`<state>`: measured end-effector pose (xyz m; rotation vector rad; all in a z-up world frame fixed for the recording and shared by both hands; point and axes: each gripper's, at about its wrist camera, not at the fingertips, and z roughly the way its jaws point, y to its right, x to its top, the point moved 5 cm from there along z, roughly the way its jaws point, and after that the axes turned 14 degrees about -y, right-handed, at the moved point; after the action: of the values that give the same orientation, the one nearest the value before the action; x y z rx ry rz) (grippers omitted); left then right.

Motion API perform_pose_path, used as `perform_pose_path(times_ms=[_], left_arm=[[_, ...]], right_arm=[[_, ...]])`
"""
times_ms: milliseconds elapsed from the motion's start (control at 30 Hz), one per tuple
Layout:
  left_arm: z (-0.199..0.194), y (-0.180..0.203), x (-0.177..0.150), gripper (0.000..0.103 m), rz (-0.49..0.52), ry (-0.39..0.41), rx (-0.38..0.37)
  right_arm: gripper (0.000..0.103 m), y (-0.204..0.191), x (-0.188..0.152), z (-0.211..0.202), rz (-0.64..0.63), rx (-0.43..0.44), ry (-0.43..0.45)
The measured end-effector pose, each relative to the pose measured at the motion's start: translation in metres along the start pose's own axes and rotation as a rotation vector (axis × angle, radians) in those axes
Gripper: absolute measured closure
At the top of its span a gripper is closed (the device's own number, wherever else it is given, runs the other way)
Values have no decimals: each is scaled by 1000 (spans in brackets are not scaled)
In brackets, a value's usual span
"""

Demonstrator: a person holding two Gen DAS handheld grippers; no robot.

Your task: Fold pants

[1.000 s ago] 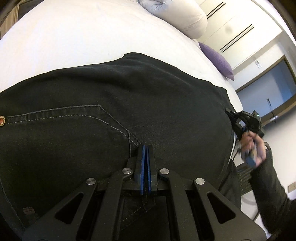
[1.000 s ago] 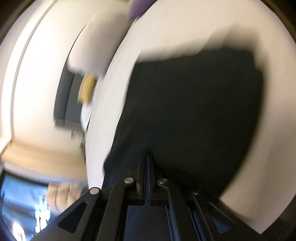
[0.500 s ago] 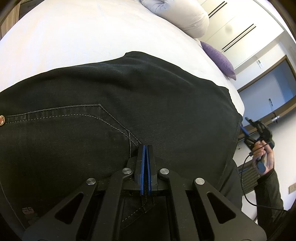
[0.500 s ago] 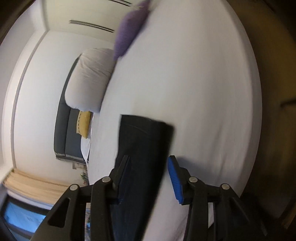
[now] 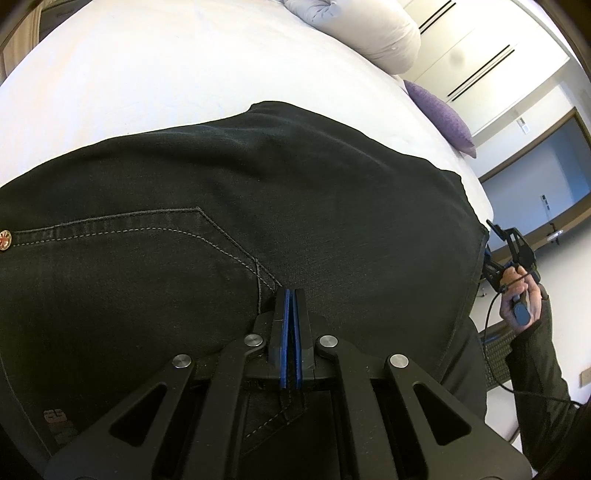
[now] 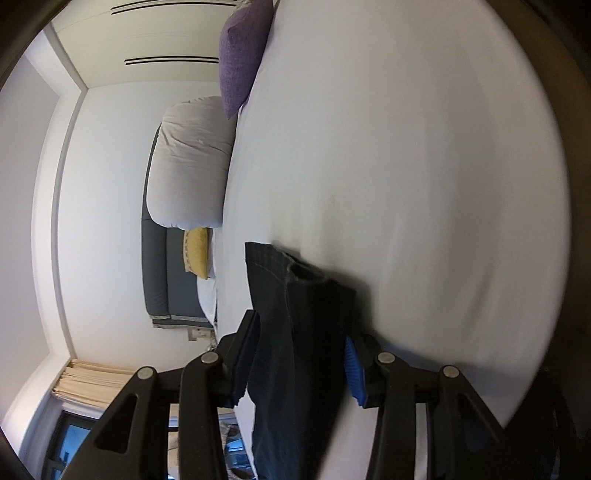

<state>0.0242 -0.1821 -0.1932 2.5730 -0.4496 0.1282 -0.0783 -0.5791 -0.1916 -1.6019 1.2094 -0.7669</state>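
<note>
Black jeans [image 5: 258, 206] lie folded on a white bed [image 5: 166, 74], with a back pocket seam and a rivet showing. My left gripper [image 5: 290, 295] is shut on the jeans at their near edge, by the pocket seam. My right gripper [image 6: 301, 334] is open, its fingers standing either side of the jeans' right end [image 6: 295, 314], which lies between the blue pads. The right gripper also shows in the left wrist view [image 5: 511, 251], held in a hand at the jeans' right edge.
A white pillow [image 5: 369, 33] and a purple cushion [image 5: 439, 110] lie at the head of the bed. A yellow cushion [image 6: 197, 251] and a grey headboard [image 6: 162, 280] show in the right wrist view. The bed's right edge runs by the right gripper.
My right gripper let go of the jeans, opened and swung round to the jeans' right end, which now sits between its fingers. The left gripper has not moved.
</note>
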Motion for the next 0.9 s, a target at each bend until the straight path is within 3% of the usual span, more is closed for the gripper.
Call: perform_pose_path(times_ms=[100,167,233,367,533,700,767,900], left_arm=[[0,1,0,101,1,-1,5],[1,1,0,101,0,-1,6],[1,1,0,101,-1,-1,5],[1,1,0,101,-3,0,-2],[2,0,0,101,-6,1,-8],[2,-3,-1,101,-16,9,-28],[3,-5,-1,101,-25,11,-41],[1,-8,-1,101,-57,16,-68]], right_arm=[[58,-5,6,7,-19,-16,-10],[65,-6,2,3,-42,-34,-20],[90,-1,-3,-3,-49,-59,-36],[93,4,-6,-5,-51,-65,-12],[93,-8,-11,-7,-101,-142,24],[94,-61,-44,7,-329,-300,13],[94,-92,-78,23,-488,-372,-25],[94,-134,-207,86,-939,-588,-190]])
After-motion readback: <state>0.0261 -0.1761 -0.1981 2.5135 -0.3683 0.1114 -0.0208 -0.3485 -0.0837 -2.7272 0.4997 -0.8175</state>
